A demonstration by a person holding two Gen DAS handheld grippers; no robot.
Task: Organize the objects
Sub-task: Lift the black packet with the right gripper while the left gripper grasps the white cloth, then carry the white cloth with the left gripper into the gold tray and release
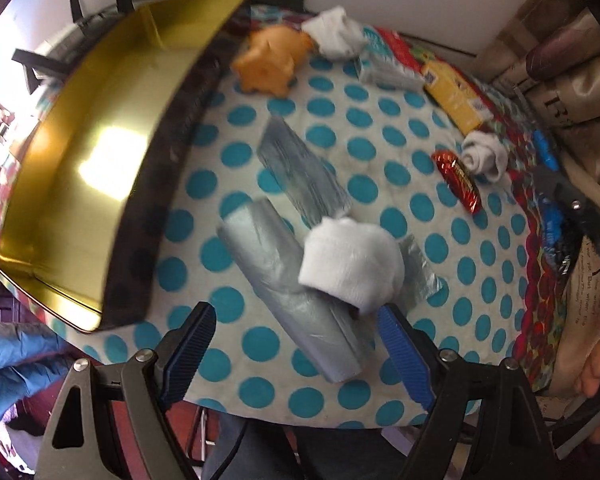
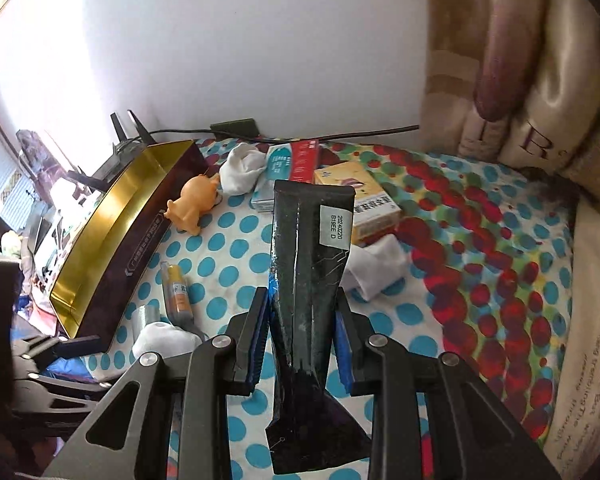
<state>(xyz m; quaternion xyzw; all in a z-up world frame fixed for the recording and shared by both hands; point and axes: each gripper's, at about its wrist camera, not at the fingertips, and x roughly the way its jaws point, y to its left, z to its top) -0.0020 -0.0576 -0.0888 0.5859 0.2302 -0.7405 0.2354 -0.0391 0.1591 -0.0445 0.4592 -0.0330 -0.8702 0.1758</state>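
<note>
Plain white wall [image 2: 228, 48] ran behind the table, w/ a black cable [image 2: 340, 133] along its base. Table was covered by a cloth w/ teal polka dots [image 1: 380, 264] on white; its far-right part had red & green blotches [image 2: 472, 240]. Beige satin curtain [image 2: 548, 92] w/ printed lettering hung at right, folds catching light. Strong daylight came from a window [image 2: 8, 176] at left, blown out bright. Router antennas [image 2: 124, 126] stood black against the wall near the corner. Clutter at left was too blurred to make out.
</note>
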